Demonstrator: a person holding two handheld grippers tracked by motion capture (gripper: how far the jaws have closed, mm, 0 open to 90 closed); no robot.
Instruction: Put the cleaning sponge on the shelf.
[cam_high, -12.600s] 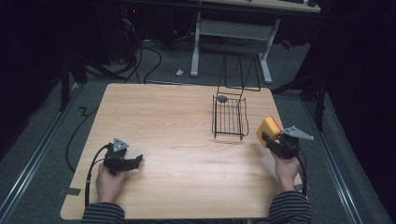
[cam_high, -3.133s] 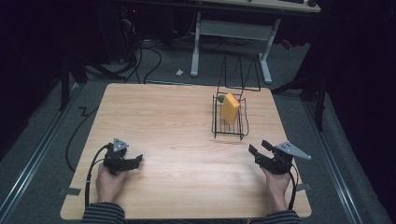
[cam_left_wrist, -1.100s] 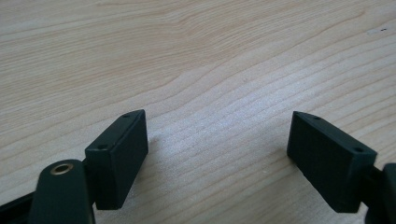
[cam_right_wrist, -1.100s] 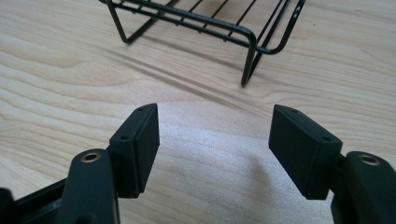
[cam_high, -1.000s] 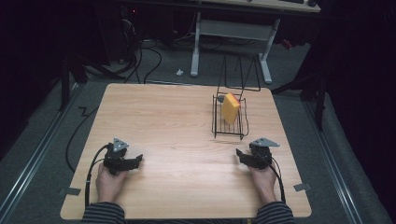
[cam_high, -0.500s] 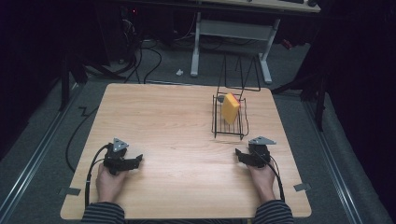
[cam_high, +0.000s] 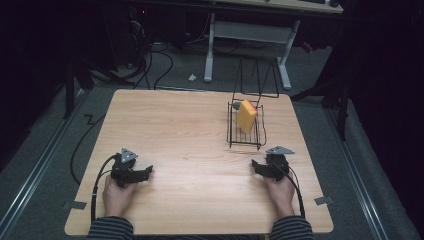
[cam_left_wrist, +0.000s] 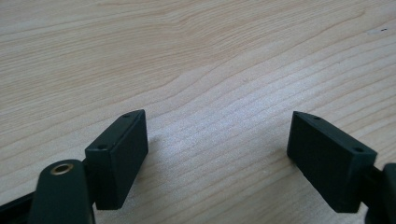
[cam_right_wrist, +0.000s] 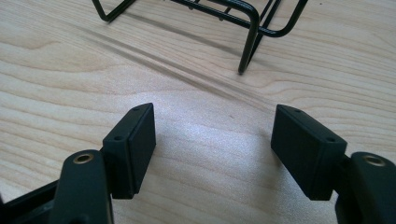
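High view: one wooden counter (cam_high: 190, 125) carrying one black wire basket (cam_high: 245, 142), two grippers and two hands. The basket stands toward the far right of the counter and holds one yellow sponge (cam_high: 246, 115), set on edge and leaning against the wires; one small grey object (cam_high: 235, 106) lies just behind the sponge inside the basket (too small to identify).

The left gripper (cam_high: 145, 172) rests low on the counter near the front left corner, held by the left hand (cam_high: 117, 195), well apart from the basket. The right gripper (cam_high: 256, 167) rests near the front right, held by the right hand (cam_high: 281, 192), just in front of the basket's near end. Each gripper bears one grey three-cornered plate and trails one black cable.

Left gripper view: two black fingers (cam_left_wrist: 119, 156) spread wide, with bare wood grain between them and nothing gripped.

Right gripper view: two black fingers (cam_right_wrist: 130, 147) also stand wide apart; they have just been opening, and nothing lies between them. One corner of the basket (cam_right_wrist: 250, 28), with one wire foot touching the counter, stands just beyond the fingertips, apart from them.

Count: two grippers, both empty; one basket; one sponge, inside the basket
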